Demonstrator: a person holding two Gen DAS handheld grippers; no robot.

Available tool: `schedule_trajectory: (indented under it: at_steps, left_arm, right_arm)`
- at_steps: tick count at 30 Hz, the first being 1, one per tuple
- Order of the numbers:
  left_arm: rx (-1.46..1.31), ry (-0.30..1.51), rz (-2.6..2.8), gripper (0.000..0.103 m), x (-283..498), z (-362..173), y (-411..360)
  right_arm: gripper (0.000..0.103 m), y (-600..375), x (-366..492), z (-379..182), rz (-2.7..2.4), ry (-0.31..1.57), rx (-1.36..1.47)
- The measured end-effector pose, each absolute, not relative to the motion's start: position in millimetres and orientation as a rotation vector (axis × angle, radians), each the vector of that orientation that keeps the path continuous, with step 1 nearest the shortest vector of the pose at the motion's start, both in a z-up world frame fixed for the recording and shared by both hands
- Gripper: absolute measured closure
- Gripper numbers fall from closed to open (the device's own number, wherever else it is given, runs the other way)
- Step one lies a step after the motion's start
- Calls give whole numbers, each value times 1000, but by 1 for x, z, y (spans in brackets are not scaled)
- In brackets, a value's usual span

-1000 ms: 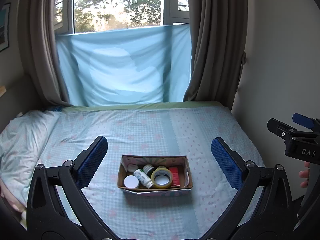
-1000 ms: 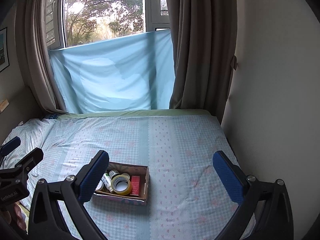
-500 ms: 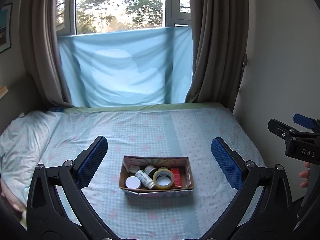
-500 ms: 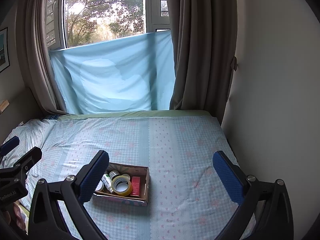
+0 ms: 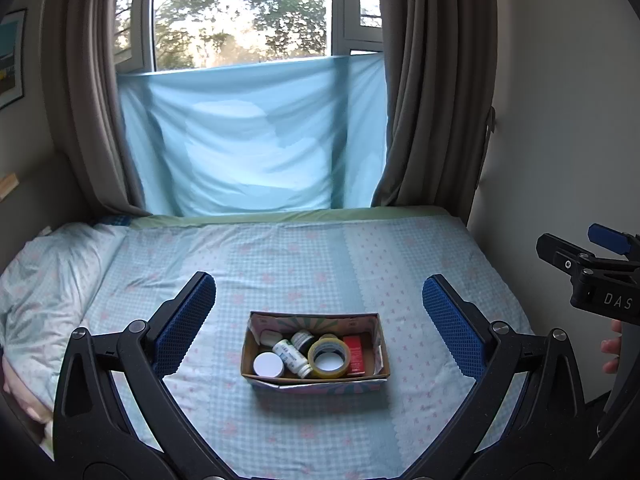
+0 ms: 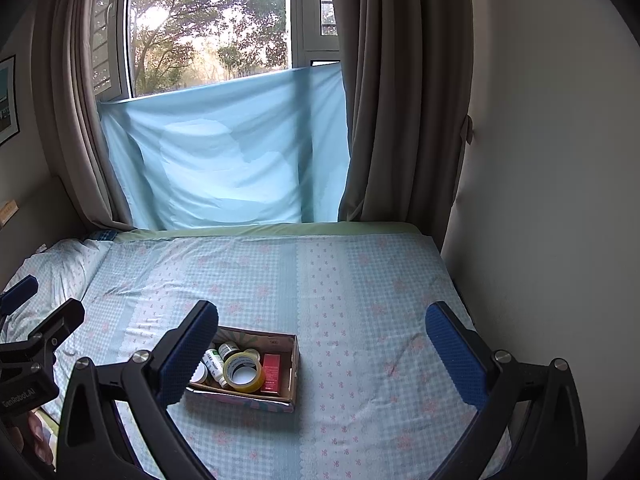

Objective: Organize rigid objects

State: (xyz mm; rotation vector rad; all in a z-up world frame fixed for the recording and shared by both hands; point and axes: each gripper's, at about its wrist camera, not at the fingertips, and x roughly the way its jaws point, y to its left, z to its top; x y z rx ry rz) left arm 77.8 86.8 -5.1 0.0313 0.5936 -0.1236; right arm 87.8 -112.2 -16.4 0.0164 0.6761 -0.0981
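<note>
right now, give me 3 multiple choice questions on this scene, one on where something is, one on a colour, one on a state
1. Where is the tape roll?
A. on the pillow
B. inside the cardboard box
C. on the windowsill

2. What colour is the small carton beside the tape roll?
A. red
B. black
C. purple

3. How do the left gripper and right gripper stand?
A. both shut on bottles
B. left shut on the box
C. both open and empty

Answers:
1 B, it lies among the bottles within the box walls.
2 A, its face is plainly red in both views.
3 C, each pair of blue pads is spread wide with nothing between.
</note>
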Motion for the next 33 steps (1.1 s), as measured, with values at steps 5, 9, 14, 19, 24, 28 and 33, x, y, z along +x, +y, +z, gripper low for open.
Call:
schedule_trajectory:
  at_steps: [5,9,14,19,24,28,33]
  left_arm:
    - [27,588,-120,0,73,-5,89]
    - [28,584,-115,0,72,-5,90]
    - [18,580,-106,0,72,-3,93]
    - [17,565,-98,0,71,-3,95]
    - [68,528,-4,0,66,-3,92]
    - [34,524,-65,0,68,-5,96]
    - [16,548,-97,0,78,-10,98]
  right_arm:
    - [0,-113,89,-12,-98,673,14]
    - [0,-113,89,-10,-98,668,13]
    - [0,-113,88,-8,-98,665,11]
    - [0,-113,88,-8,-99,664,10]
    - [0,-112,88,-7,-96,665,7]
    - [0,-114,93,-5,-91,671,4]
    - [0,-114,104,-8,-90,686,-2]
